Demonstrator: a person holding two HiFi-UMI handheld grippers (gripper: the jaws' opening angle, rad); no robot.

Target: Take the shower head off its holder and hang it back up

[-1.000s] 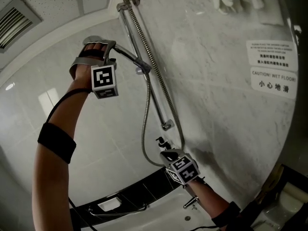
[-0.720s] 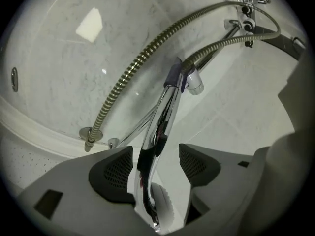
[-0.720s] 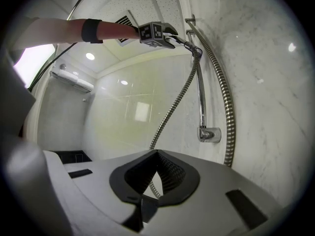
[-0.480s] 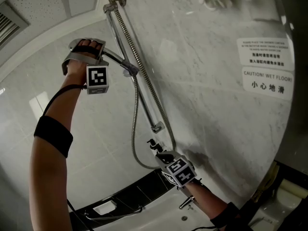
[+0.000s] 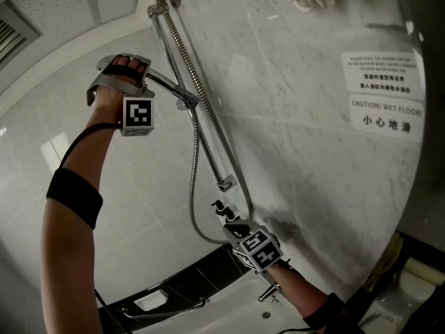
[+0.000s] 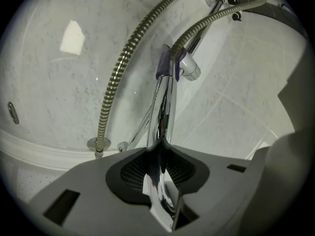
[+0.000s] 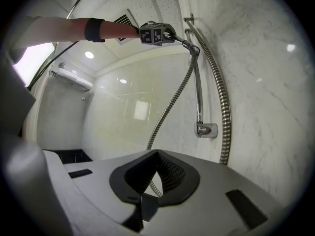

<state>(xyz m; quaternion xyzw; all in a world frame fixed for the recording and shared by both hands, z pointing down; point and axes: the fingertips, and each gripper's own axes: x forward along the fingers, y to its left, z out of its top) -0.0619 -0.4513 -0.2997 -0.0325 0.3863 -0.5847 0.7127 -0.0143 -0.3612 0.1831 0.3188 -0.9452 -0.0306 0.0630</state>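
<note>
Had just closed left gripper (image 6: 160, 149) onto shower head (image 6: 165, 107) handle, at holder (image 6: 170, 65). Held right gripper (image 7: 156, 154) pinched together, empty. Read wall sign (image 5: 386, 117): "CAUTION! WET FLOOR!"

A hotel-style bathroom, shown by the marble wall (image 5: 299, 172), shower rail (image 7: 198, 92), metal hose (image 7: 225, 107) and wet-floor caution sign (image 5: 386, 117).

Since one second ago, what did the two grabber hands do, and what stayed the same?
The left gripper rolled a little and its fingers have just been closing; they now clamp the shower head handle. The handle still sits in its holder. The right gripper stayed low, shut and empty, near the hose.
</note>
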